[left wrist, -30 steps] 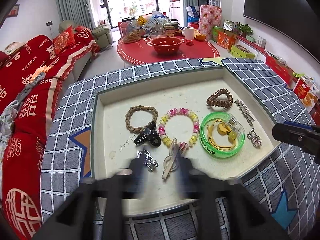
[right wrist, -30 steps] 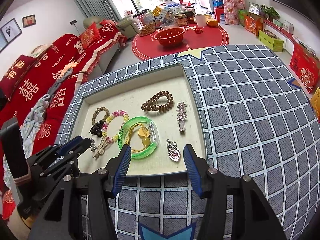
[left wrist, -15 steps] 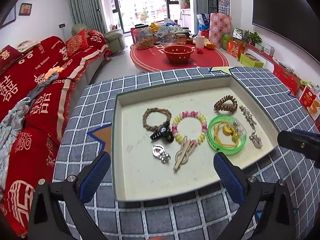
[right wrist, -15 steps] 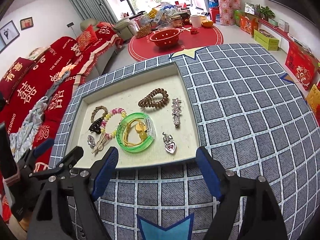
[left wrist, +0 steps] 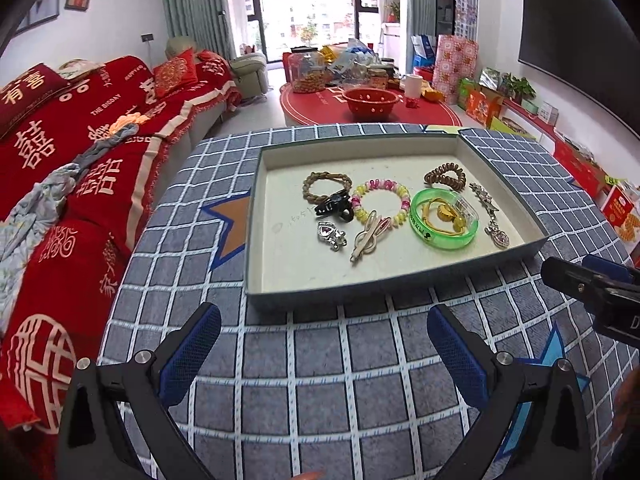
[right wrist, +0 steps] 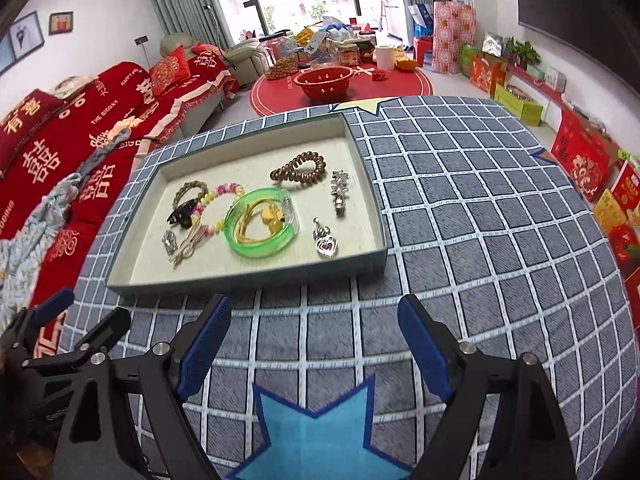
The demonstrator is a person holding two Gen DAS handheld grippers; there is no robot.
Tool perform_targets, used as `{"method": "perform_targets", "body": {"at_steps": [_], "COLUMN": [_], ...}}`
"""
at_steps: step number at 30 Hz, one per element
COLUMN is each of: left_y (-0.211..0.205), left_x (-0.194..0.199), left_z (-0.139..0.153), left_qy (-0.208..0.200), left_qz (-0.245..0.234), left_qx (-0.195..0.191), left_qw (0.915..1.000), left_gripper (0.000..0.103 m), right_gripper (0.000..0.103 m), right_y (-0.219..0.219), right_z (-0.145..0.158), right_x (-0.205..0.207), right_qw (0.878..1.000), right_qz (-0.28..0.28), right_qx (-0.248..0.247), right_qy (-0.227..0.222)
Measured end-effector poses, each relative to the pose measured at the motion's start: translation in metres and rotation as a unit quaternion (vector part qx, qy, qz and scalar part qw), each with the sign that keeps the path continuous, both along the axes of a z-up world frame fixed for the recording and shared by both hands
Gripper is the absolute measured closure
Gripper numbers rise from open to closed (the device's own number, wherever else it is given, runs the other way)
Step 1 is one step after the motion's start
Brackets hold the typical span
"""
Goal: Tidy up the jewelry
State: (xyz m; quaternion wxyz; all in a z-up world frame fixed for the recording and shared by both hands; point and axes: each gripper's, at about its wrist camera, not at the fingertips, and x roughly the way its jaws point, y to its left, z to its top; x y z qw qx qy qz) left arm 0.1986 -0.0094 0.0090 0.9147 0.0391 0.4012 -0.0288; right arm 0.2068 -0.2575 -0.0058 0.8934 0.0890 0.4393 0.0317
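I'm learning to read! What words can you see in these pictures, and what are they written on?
"THE BIGDAY": white print on the red sofa cover.
Large white Chinese characters: on the same cover, and on the red cushion.
Faint marks on the tray floor: too faint to read.
Print on the green bangle: too small.
Boxes by the wall: blurred.

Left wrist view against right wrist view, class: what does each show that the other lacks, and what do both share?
Only the left wrist view shows the orange star on the tablecloth and the dark wall screen. Only the right wrist view shows the light blue star near its tongs and the yellow star behind the tray. Both show the tray holding the green bangle, and open, empty tongs.
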Motion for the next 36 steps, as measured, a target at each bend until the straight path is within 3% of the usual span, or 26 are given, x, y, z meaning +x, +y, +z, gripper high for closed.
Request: {"method": "perform_targets", "body": {"at_steps": [19, 36], "left_y": [0.008, 0.008], "left_x": [-0.065, -0.065], "left_z": [0.009, 0.01], "left_qy": [-0.045, -0.036], "left_qz": [0.036, 0.049], "left_qx": [-0.006, -0.007], "left_qw": [0.9983, 0.9981], "left_gripper": [0.0, 0.0], "right_gripper": [0.016, 0.016], "right_y": [0.028, 0.031], "right_z": [0.019, 0.022], "right_x": [-0.064, -0.068], "right_qw": [0.996, 0.994], "right_qz": [0.008, 0.006], "right_qx": [-0.06, -0.076], "right_qy": [-0.069, -0.079]}}
